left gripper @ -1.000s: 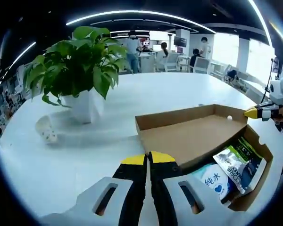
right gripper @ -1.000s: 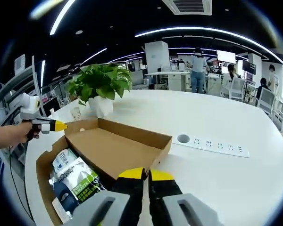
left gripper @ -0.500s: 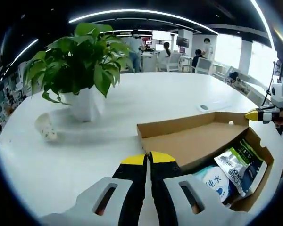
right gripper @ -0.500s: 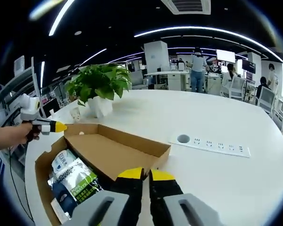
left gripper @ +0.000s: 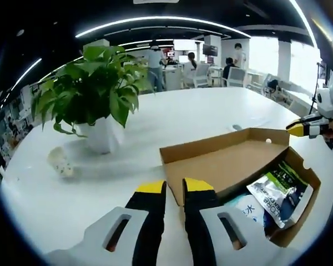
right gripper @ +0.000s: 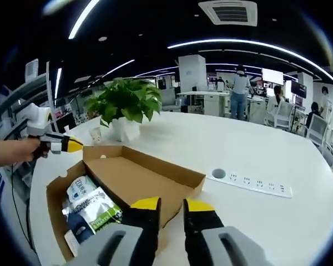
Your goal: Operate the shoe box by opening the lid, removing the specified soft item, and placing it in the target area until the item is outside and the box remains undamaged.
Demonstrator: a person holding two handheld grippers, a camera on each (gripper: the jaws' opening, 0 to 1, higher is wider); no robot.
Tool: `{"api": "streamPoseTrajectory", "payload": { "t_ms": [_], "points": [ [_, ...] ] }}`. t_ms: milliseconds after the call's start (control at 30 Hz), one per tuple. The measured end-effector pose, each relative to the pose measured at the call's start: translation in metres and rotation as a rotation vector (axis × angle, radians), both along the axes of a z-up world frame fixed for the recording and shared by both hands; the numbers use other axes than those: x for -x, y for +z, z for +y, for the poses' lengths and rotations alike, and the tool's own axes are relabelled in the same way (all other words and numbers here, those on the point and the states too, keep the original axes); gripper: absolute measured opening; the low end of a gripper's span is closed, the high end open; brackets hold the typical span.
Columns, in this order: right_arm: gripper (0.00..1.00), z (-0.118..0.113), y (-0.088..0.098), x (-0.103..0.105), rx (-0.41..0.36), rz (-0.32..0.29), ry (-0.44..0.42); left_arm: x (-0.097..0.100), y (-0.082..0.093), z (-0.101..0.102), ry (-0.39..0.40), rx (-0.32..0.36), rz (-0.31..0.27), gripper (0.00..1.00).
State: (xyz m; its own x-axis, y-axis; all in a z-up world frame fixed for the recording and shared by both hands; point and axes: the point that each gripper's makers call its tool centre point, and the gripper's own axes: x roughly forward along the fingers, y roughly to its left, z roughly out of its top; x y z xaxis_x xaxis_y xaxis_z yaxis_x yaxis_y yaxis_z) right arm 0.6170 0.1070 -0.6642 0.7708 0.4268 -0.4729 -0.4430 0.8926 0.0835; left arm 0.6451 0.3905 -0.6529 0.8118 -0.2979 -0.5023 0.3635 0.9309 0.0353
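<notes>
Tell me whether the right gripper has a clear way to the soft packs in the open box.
Probably yes. The lid is folded back, the soft packs lie uncovered, and the right gripper, jaws parted, faces them with nothing between.

A white table [right gripper: 266, 160] carries the open shoe box [right gripper: 127, 180], a potted plant [right gripper: 125, 108], a paper cup [left gripper: 61, 163] and a power strip [right gripper: 250, 182].

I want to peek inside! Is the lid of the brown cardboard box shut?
No, the brown cardboard box has its lid folded back flat, and soft packets show inside it.
</notes>
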Motion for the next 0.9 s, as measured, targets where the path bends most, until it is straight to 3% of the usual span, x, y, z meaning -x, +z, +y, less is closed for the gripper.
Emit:
{"api": "streamPoseTrajectory", "payload": {
  "t_ms": [400,900],
  "points": [
    [0.34,0.002,0.015,0.020,0.041,-0.045,0.069,0.039,0.010,-0.018,-0.078,-0.023,0.013,0.21],
    [0.51,0.008,0.028,0.059,0.090,-0.095,0.149,0.084,0.009,-0.043,-0.162,0.029,0.068,0.27]
  ]
}}
